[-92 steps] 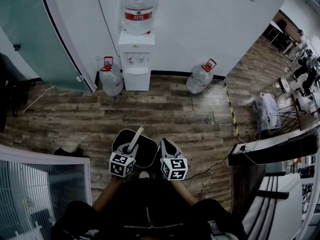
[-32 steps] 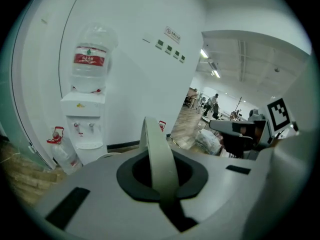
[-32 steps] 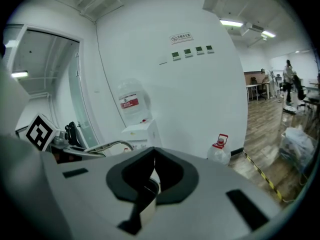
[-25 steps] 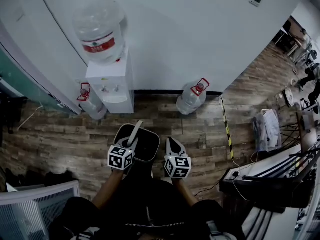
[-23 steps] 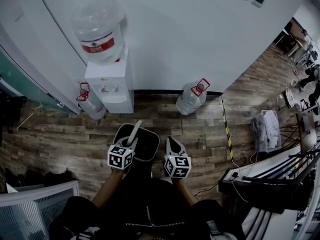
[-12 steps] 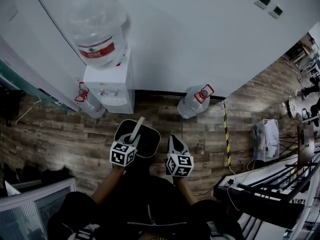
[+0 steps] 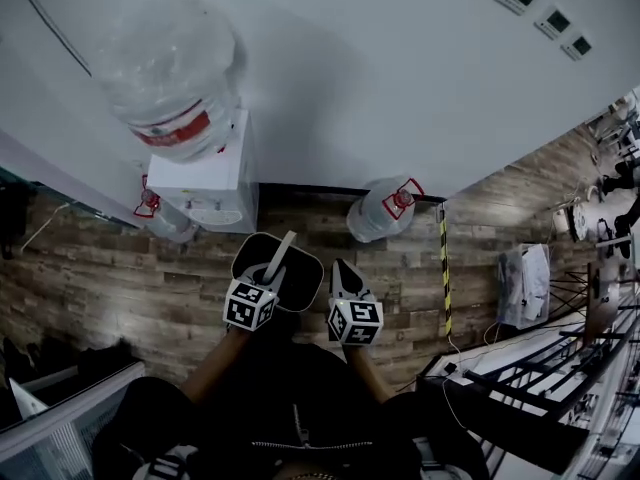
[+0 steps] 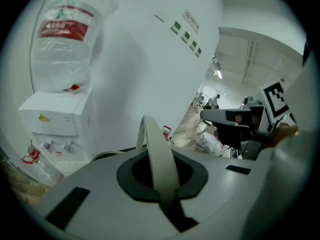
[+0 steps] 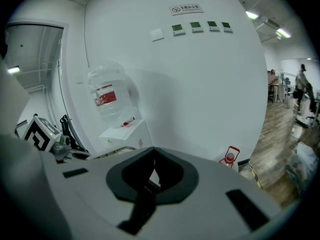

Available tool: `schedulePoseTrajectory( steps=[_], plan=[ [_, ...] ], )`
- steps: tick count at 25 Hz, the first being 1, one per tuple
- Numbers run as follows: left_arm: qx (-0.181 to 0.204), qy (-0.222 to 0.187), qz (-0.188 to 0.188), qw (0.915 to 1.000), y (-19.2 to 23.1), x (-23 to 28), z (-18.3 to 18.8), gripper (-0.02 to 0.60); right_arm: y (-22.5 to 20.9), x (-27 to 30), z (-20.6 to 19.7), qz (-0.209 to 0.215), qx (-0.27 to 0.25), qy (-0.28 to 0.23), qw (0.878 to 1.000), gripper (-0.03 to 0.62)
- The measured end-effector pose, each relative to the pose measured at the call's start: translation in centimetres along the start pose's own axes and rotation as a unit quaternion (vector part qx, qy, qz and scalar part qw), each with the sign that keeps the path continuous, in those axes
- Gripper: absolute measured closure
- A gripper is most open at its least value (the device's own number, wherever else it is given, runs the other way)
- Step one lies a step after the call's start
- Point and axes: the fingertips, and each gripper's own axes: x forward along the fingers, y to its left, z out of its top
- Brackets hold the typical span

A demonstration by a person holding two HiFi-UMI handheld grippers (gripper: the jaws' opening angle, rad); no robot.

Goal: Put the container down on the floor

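- Dark, round-cornered plastic container [image 7: 283,280] with a pale rim hangs by its pale strap handle [image 7: 279,255] just in front of the person. It sits above the brown wood-plank floor [image 7: 100,268].
- The head view can't confirm its base is clear of the floor. With the handle pulled upright and the grippers at about waist level, I judge it's in the air.
- Left gripper [image 7: 268,276] is clamped on that handle. In the left gripper view the strap runs straight up out of the closed jaws.
- Right gripper [image 7: 343,276] is just beside the container on its right. Its jaws are together with nothing between them, so it takes no load.
- Ahead, against the white wall, stands a white water dispenser [image 7: 205,183] with a clear bottle [image 7: 165,78] on top. A spare clear bottle with a red cap [image 7: 378,211] stands on the floor to its right. The bare planks under the container look free.
- Progress: container is picked up and carried, set-down not yet done.
- Left to do: lower until the base sits flat on the planks, slacken the handle, then open the left jaws and pull clear.
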Motion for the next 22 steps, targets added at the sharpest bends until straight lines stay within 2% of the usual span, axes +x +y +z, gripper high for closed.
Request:
schedulePoseTrajectory(
  steps=[10, 15, 22],
  plan=[
    [0.017, 0.006, -0.024, 0.9995, 2.9, 4.8, 3.9, 0.569, -1.9, 3.4, 2.5, -0.029, 0.007, -0.006, 1.0, 0.583],
    [0.03, -0.005, -0.018, 0.9994, 4.0, 7.0, 5.9, 0.569, -3.3, 3.6, 3.0, -0.039, 0.011, -0.01, 0.999, 0.583],
    [0.01, -0.013, 0.003, 0.9999, 6.5, 12.2, 8.1, 0.568, -7.4, 7.0, 3.7, -0.031, 0.012, -0.008, 0.999, 0.583]
  ],
)
